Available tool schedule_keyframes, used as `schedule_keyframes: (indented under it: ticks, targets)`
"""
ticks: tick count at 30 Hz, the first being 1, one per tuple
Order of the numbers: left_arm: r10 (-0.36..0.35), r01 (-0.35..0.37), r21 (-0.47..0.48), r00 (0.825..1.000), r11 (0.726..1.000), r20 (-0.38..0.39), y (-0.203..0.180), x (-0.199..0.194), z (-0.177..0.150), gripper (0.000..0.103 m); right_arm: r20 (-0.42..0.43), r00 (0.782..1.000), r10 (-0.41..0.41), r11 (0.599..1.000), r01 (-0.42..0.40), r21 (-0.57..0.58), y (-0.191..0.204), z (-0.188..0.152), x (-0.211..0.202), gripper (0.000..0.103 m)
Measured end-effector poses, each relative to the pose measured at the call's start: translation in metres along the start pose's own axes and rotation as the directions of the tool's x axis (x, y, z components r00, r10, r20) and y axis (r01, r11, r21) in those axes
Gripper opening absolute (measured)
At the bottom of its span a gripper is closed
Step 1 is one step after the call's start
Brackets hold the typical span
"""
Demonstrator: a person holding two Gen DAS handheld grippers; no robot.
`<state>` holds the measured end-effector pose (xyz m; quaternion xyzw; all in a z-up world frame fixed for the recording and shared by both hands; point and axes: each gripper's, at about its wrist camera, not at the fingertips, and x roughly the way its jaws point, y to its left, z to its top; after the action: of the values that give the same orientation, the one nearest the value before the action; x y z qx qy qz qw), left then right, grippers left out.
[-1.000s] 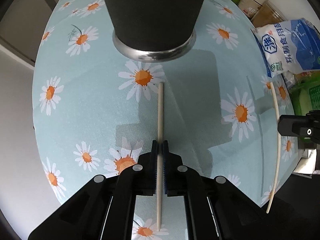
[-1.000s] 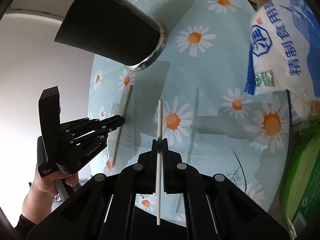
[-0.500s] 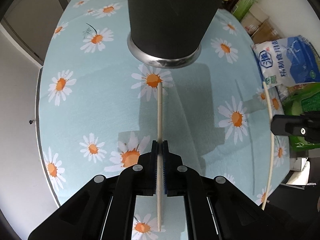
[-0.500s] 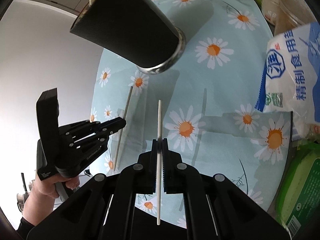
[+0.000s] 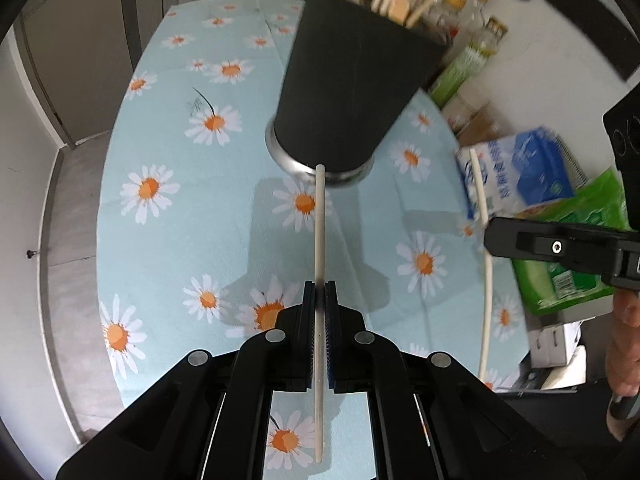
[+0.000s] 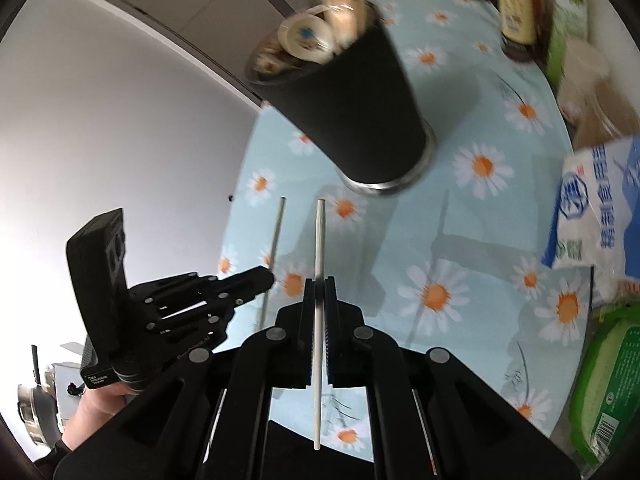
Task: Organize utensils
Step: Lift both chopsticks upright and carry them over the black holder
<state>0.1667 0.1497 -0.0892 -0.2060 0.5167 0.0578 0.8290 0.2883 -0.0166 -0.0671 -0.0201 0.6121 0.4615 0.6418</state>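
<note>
We hold a pale chopstick [image 5: 319, 240] in the left gripper [image 5: 319, 300], its jaws clamped tight on the stick at mid-length; in the left wrist view it runs straight up the middle of the frame, its far tip reaching the steel base of the black utensil cup [image 5: 352, 80], its near end hanging below the fingers; whether the tip touches the cup we cannot tell. We hold a second white chopstick [image 6: 319, 280] in the right gripper [image 6: 319, 292], likewise pinched narrowly at mid-length; in the right wrist view it stands in the centre of the frame, its tip just below the cup [image 6: 352, 112], which sits in the upper middle on the bench [image 6: 480, 240] covered by a light-blue daisy cloth; wooden utensils and a round ceramic piece [image 6: 308, 36] stick out of the cup's mouth. At the left of the right wrist view we see the left gripper [image 6: 264, 278] with its chopstick [image 6: 274, 248], held by a hand [image 6: 96, 400] at lower left; at the right of the left wrist view the right gripper [image 5: 490, 236] carries its stick [image 5: 484, 264]. A blue and white bag [image 5: 520, 176] and a green package [image 5: 572, 248] lie at the right edge; bottles [image 6: 516, 8] crowd the upper right.
</note>
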Motion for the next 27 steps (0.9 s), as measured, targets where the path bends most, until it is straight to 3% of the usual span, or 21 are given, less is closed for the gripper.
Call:
schedule_keyframes:
  ticks: [13, 23, 27]
  targets:
    - [-0.122, 0.123, 0.002, 0.982, 0.992, 0.146, 0.02, -0.033, 0.029, 0.003, 0.136, 0.99, 0.027, 0.994, -0.013, -0.107, 0.047, 0.026, -0.005, 0.005]
    - [-0.206, 0.191, 0.077, 0.931, 0.979, 0.302, 0.012, -0.063, 0.072, 0.003, 0.332, 0.943, 0.035, 0.989, 0.014, -0.144, 0.05, 0.054, -0.036, 0.005]
    - [-0.194, 0.165, 0.105, 0.902, 0.981, 0.386, 0.004, -0.075, 0.091, 0.003, 0.405, 0.914, 0.03, 0.989, 0.03, -0.142, 0.043, 0.066, -0.055, 0.005]
